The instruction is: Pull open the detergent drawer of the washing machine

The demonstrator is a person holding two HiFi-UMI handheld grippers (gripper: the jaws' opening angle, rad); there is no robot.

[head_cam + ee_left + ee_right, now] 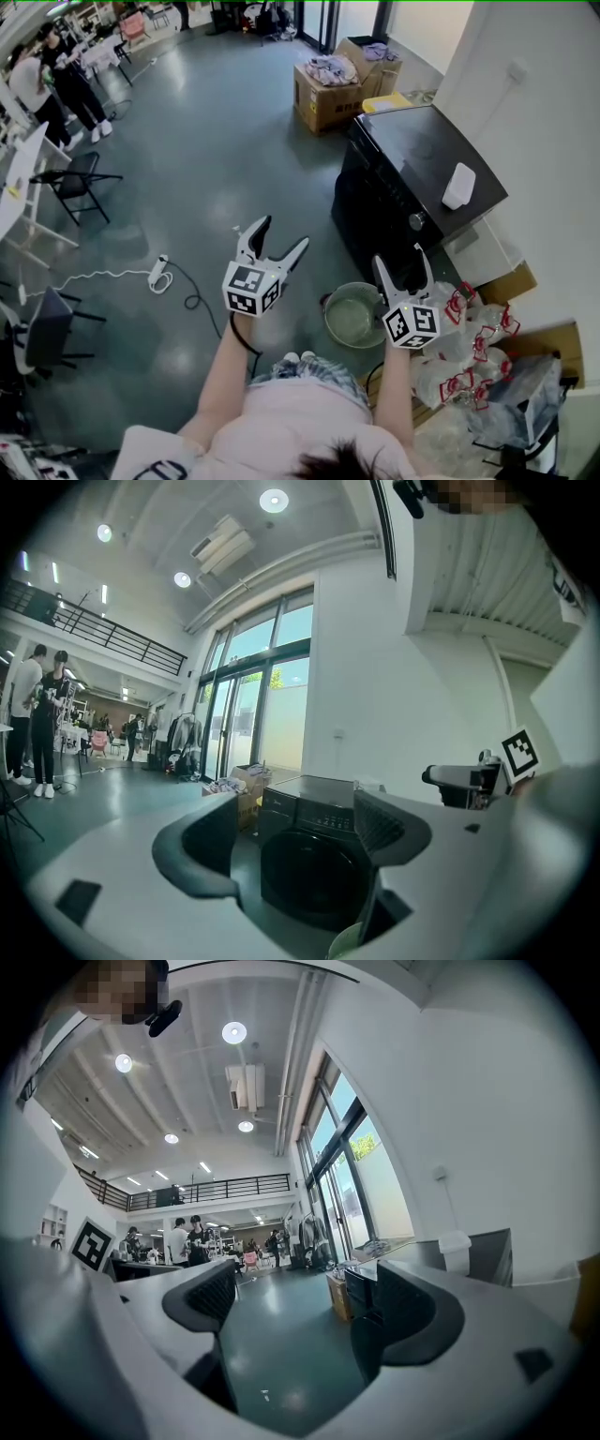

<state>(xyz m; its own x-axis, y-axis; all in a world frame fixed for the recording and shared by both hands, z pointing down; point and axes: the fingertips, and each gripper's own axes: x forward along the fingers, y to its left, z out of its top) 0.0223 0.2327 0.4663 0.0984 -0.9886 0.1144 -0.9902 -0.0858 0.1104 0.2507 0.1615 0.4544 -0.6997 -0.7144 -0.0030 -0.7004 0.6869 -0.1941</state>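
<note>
Two tools show: the left hand-held gripper and the right hand-held gripper, each with jaws spread wide and nothing between them. Near them the washing machine stands upright, a glossy black box backed against the white wall. Its round door faces the open room (the detergent drawer cannot be told apart on the dark front). Smooth grey-green floor spreads around, and a round metal basin sits near the machine's foot.

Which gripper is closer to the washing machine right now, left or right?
Right. The right gripper hangs just in front of the washing machine, by its front face. The left gripper is farther out to the side, pointing toward the machine. Both are open and empty.
</note>
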